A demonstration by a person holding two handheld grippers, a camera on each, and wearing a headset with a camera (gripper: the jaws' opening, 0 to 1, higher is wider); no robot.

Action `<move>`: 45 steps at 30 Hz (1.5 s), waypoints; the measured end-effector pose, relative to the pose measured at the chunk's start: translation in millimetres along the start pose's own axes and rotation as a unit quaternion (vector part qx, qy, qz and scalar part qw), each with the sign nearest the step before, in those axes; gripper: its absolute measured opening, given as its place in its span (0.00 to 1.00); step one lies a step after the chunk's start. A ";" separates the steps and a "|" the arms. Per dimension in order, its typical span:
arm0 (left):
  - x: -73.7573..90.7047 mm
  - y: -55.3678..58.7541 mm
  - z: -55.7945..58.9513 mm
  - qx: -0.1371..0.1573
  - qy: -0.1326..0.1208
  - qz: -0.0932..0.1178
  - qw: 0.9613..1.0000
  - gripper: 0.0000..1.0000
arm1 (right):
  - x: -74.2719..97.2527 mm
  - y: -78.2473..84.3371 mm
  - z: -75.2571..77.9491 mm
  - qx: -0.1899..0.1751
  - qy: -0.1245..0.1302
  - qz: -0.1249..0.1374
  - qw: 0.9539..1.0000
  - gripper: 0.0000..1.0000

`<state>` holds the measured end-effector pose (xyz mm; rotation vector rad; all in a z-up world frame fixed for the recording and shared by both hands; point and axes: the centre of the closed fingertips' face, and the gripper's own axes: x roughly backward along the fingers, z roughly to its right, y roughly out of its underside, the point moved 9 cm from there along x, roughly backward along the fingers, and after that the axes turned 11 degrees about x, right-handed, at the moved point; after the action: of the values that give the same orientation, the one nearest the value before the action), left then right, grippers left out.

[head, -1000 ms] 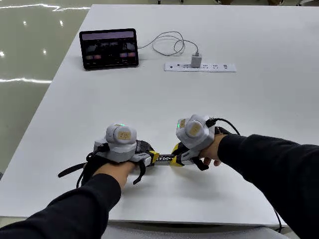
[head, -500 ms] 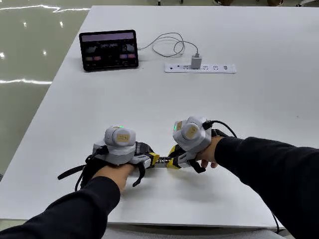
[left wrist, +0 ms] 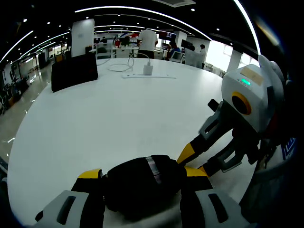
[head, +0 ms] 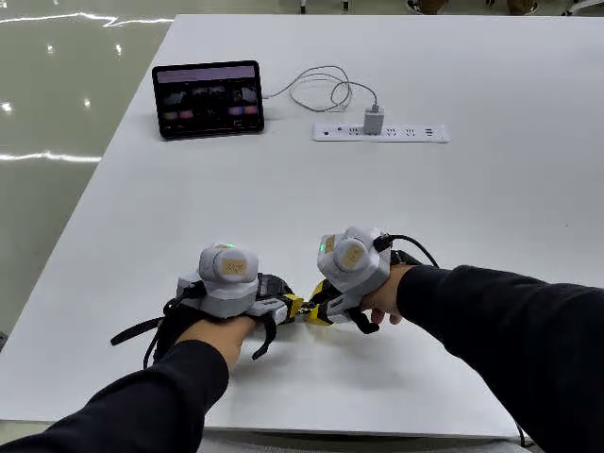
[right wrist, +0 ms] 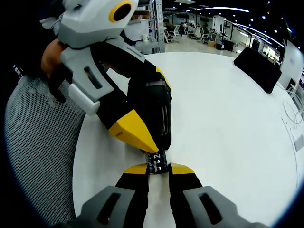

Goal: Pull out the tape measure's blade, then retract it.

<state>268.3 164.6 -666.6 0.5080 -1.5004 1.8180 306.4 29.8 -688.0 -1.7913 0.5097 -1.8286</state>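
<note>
- Clamping a black tape measure between its jaws, the left gripper sits low over the near part of a white table in the head view. The right gripper meets it from the other side, tips almost touching. Both are held by a person in black sleeves. Well back on the table stand a dark tablet and a white power strip with a charger plugged in, its white cable looped toward the tablet.
- In the left gripper view, the tape measure's black case fills the gap between the two yellow-tipped jaws, which press on its sides just above the tabletop. The right gripper reaches in from the right, its yellow tips just beside the case. The tablet and power strip lie far across the table.
- In the right gripper view, that gripper's own jaws are pressed together on the blade, pinching it flat where a printed "2" shows. Just a short stretch of blade is exposed, running straight into the case just beyond. The left gripper comes in from the upper left, one yellow tip against the case's side. A grey mesh surface lies past the table's edge on the left.
</note>
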 end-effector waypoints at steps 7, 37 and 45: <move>-0.5 -0.1 0.0 0.000 0.000 0.000 1.000 0.60 | -2.4 -1.9 1.0 0.004 -0.001 -0.001 1.000 0.11; -2.3 -0.8 -1.4 0.004 -0.001 -0.001 1.000 0.60 | -12.9 -15.0 4.2 0.032 -0.019 -0.013 0.999 0.11; -1.8 -0.4 -1.5 0.004 -0.001 0.000 1.000 0.61 | -13.0 -14.7 3.2 0.028 -0.015 -0.011 0.999 0.11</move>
<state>270.1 165.6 -668.0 0.5126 -1.4951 1.8242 307.9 49.6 -689.3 -1.7914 0.4248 -1.8091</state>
